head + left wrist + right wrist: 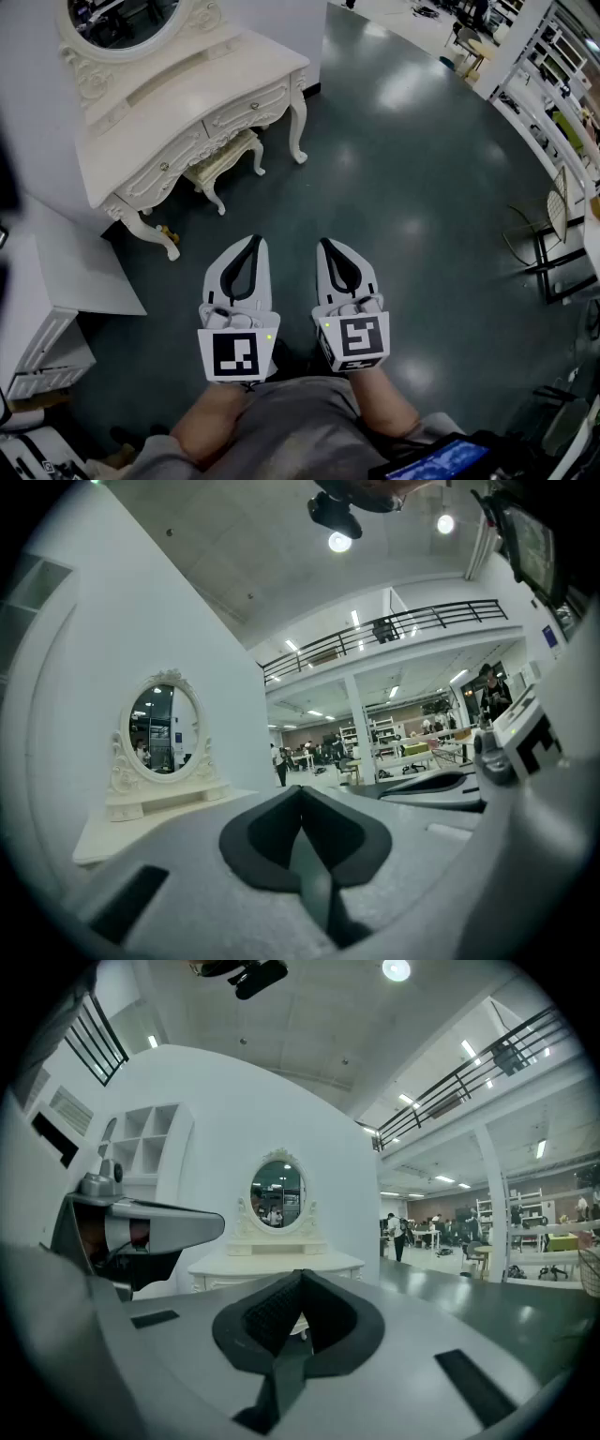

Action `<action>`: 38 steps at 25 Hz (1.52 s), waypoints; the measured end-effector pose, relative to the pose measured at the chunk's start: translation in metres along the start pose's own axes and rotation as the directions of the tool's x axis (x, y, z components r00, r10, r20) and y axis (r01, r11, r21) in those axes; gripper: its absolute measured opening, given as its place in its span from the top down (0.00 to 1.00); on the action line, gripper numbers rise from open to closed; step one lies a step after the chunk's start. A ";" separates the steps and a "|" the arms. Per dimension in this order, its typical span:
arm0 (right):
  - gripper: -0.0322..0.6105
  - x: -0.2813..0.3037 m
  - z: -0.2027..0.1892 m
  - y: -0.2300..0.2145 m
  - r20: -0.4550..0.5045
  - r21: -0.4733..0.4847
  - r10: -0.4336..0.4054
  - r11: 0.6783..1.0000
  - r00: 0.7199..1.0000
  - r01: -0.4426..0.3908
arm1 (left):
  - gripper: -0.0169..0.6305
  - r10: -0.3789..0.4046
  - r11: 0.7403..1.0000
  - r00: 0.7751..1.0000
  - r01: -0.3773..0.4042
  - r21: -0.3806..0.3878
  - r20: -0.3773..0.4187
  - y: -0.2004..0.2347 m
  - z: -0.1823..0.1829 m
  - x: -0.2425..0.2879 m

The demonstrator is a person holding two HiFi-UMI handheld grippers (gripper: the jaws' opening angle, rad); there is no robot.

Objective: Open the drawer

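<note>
- The left gripper [253, 240] and right gripper [324, 242] hang side by side above the floor [403, 187]. Each has its fingers [262, 841] clenched on nothing, tips pressed together.
- The drawer [246, 111] sits in the front of the bench [187, 84], an ornate cream dressing table against the white wall, well apart from both grippers. A second drawer front [165, 167] lies further left, and I cannot tell which one the task means.
- Likely slip: reaching the small knob with clenched fingers would only nudge it, so the fingers need to part before they arrive.
- The knobs look small and rounded. A shallow or off-centre pinch could slide off once the pull starts.
- The stool [225, 159] is tucked under the bench, just below the drawer fronts. A low approach could knock it or hit the carved legs.
- Pulling at an angle to the drawer's run may jam it or drag the light-looking bench across the smooth floor.
- An oval mirror [122, 23] stands on the benchtop, and a hard tug could rock it.
- The floor is dark, glossy grey and reflects the ceiling lamps.
- The room is a large open hall with a railed mezzanine, shelving and people far off. Metal-framed chairs [553, 239] stand at the right and a white cabinet [56, 347] at the left.
</note>
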State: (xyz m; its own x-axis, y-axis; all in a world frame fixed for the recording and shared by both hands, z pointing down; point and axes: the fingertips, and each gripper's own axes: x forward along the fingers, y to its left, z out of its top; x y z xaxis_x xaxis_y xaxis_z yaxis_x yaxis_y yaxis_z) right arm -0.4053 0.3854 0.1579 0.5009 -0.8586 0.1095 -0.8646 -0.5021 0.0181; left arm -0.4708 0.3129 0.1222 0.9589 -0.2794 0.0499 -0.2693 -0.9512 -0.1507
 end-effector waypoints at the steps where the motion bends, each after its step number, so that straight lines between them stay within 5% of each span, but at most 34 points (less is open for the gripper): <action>1: 0.93 0.001 0.001 -0.001 0.007 0.000 0.009 1.000 1.000 -0.009 | 0.95 0.001 1.000 1.000 -0.001 -0.001 0.005 -0.001 0.001 0.003; 10: 0.93 0.008 -0.004 -0.028 0.023 0.039 0.078 0.996 0.997 -0.079 | 0.95 0.023 1.000 0.999 -0.023 0.014 -0.028 -0.025 0.001 0.028; 25: 0.93 0.055 -0.010 -0.144 -0.031 0.052 0.161 0.986 0.987 -0.159 | 0.95 0.061 0.998 0.996 -0.059 0.033 -0.065 -0.088 0.016 0.129; 31: 0.93 0.088 -0.012 -0.165 -0.028 0.049 0.183 0.982 0.983 -0.181 | 0.95 0.086 0.995 0.996 -0.085 0.044 -0.032 -0.079 0.020 0.168; 38: 0.93 0.155 -0.028 -0.169 -0.067 0.055 0.193 0.980 0.979 -0.190 | 0.95 0.106 0.994 0.991 -0.108 -0.015 -0.086 -0.034 -0.015 0.217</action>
State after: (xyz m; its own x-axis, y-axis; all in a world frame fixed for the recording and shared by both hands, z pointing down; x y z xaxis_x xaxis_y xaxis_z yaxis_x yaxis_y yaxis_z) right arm -0.1823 0.3402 0.1999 0.3208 -0.9305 0.1768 -0.9404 -0.3352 -0.0576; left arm -0.2547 0.2830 0.1527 0.9135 -0.3892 0.1182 -0.3726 -0.9173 -0.1406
